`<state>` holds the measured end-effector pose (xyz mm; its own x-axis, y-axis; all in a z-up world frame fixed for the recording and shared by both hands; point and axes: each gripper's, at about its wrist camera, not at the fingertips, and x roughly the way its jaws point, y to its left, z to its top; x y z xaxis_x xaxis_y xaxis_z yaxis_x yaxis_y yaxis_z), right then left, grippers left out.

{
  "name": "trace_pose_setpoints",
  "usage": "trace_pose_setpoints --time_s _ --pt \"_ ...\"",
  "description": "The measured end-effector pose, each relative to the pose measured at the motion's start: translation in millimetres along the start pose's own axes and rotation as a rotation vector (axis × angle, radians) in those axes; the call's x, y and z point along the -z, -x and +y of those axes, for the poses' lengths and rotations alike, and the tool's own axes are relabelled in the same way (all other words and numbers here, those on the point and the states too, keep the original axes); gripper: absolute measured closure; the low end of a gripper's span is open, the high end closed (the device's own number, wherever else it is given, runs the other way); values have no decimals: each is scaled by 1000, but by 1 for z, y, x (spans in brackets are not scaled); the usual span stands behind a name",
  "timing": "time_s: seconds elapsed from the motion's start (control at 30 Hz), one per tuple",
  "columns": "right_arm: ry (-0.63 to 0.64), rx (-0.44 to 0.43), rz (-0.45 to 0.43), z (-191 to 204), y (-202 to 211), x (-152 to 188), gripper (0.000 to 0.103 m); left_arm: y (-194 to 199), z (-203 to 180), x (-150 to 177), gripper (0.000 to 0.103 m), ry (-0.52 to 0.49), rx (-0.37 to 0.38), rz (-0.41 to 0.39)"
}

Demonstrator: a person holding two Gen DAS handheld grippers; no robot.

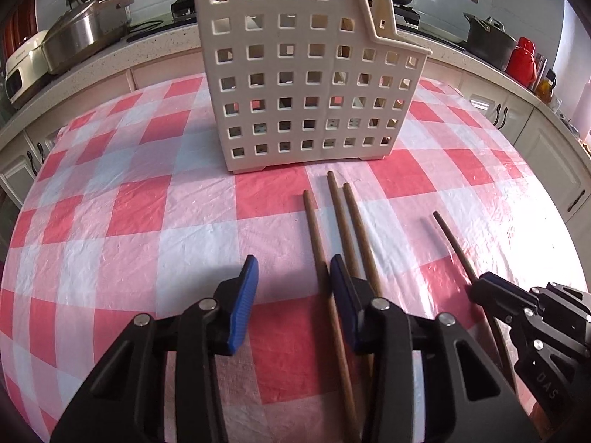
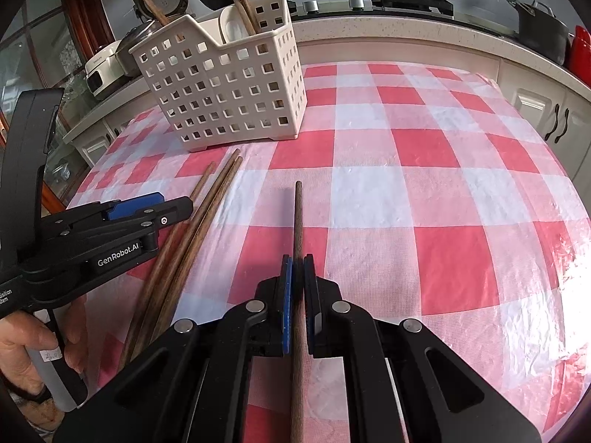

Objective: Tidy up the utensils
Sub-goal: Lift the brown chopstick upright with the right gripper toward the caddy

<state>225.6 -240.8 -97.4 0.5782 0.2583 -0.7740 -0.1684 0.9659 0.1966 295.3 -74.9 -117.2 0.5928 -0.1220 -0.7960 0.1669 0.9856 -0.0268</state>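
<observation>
A cream perforated utensil basket [image 1: 299, 74] stands on the checked tablecloth; in the right wrist view the basket [image 2: 229, 88] holds several wooden chopsticks and a white spoon [image 2: 232, 24]. Three wooden chopsticks [image 1: 338, 217] lie side by side in front of it, also seen in the right wrist view [image 2: 192, 229]. My left gripper [image 1: 293, 277] is open and empty, its right finger just above these chopsticks. My right gripper [image 2: 298, 269] is shut on a single wooden chopstick [image 2: 297, 214], lying near the cloth; this chopstick also shows in the left wrist view [image 1: 452, 243].
The table carries a red, pink and white checked cloth [image 2: 424, 184]. Behind it runs a kitchen counter [image 2: 388, 26] with pans, a black pot [image 1: 489, 40], a red flask [image 1: 521, 59] and rice cookers [image 1: 85, 29]. White cabinets flank the table.
</observation>
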Motion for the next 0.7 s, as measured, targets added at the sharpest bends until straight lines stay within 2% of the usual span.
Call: trace_pose_setpoints --time_s 0.3,0.5,0.7 --pt "74 54 20 12 -7 -8 96 2 -11 3 95 -55 28 8" --pt "89 43 2 10 -4 -11 97 5 -1 4 97 -11 71 3" --pt "76 23 -96 9 24 -19 97 42 10 10 97 13 75 -89"
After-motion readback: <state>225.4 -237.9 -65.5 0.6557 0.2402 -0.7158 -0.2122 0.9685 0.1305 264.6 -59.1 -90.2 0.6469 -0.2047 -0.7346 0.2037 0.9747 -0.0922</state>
